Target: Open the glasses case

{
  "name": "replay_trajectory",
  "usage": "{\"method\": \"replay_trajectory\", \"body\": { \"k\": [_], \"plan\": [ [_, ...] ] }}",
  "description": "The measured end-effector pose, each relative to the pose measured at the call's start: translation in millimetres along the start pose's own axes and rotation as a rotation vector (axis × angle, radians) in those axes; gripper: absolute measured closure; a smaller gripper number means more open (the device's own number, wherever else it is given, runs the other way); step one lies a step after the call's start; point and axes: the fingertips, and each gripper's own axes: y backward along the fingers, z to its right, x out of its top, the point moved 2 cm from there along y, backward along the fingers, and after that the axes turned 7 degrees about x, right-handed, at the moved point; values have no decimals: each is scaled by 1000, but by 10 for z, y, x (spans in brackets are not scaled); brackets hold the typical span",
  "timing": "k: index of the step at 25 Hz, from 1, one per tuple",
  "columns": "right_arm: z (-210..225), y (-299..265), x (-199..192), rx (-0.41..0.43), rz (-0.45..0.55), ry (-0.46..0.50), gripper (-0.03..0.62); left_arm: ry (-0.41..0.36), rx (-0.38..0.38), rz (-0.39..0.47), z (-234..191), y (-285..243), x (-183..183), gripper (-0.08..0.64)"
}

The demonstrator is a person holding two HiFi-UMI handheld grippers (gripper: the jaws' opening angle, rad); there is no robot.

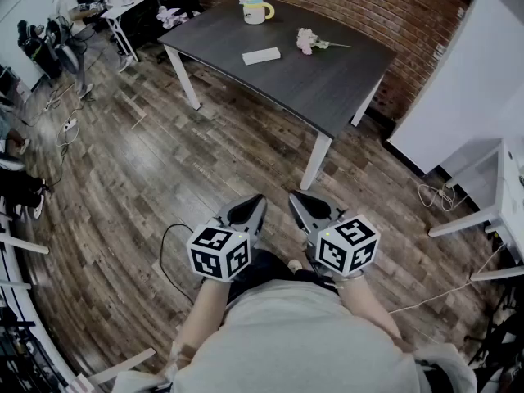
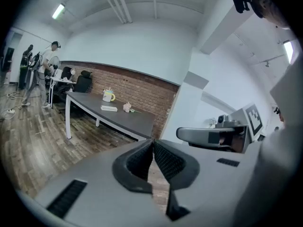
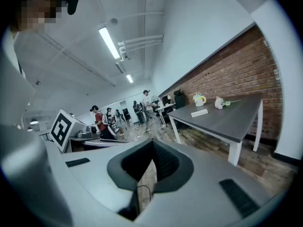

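The left gripper (image 1: 255, 205) is held low and close to the person's body, its jaws pressed together at the tips with nothing between them; in the left gripper view the two ribbed pads (image 2: 165, 160) meet in a point above the wooden floor (image 1: 164, 154). Just to its right, near but apart, is the right gripper (image 1: 300, 204), its jaws likewise closed tip to tip and empty. Both point away from the body toward the far table, tilted a little downward; each has its marker cube at the near end, above the person's light shirt (image 1: 286, 334). A dark cable (image 1: 163, 256) loops on the floor just left of the left gripper. Well beyond both grippers stands a dark table (image 1: 327, 88) with white legs, set before a brick wall (image 1: 368, 6). The glasses case (image 1: 261, 56), a flat white oblong, lies on the tabletop, untouched and far from either gripper. Farther back on the table stands a mug (image 1: 255, 10) with a yellow handle; to the right of the case, apart from it, lies a pink flower (image 1: 308, 41). At the far left of the room a person (image 2: 49, 63) stands.
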Motion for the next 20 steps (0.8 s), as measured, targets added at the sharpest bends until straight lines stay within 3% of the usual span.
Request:
{"method": "replay_trajectory", "body": {
  "k": [16,20],
  "plan": [
    [30,-67,43,22,12,-4,587,6,17,-4,-39,-72,27,533],
    [-12,-134,51,72,26,-42,586,42,-26,57,-44,-32,121,532]
  ]
}}
